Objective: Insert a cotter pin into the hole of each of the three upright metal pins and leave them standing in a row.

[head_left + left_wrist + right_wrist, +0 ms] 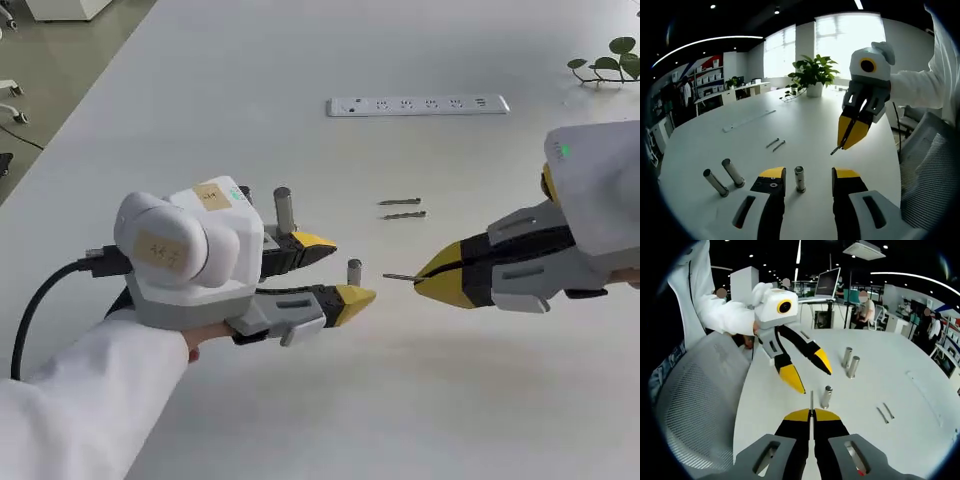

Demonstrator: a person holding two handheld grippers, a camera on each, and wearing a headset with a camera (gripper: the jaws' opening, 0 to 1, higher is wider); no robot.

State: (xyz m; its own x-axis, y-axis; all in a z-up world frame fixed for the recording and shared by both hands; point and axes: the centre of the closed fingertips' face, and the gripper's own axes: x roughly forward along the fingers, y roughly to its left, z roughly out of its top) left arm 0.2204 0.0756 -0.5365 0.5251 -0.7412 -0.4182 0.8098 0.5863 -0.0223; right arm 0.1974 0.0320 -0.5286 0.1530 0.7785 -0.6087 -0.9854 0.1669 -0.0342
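Note:
A short upright metal pin [354, 270] [799, 178] [826, 396] stands on the white table between the spread yellow-tipped jaws of my left gripper [340, 268] [809, 175] [812, 378], which is open and not touching it. Two more pins [715, 182] [733, 172] [847, 357] [853, 366] stand off to the side; one of them [283, 208] rises behind the left gripper. My right gripper [420, 277] [849, 140] [811, 415] is shut on a thin cotter pin [400, 277] [836, 149] [811, 400] that points at the near pin, a short gap away.
Two spare cotter pins [402, 208] [776, 144] [885, 413] lie side by side on the table beyond the pins. A white power strip [418, 105] [749, 120] lies farther back, and a potted plant [610, 62] [813, 75] stands at the far edge.

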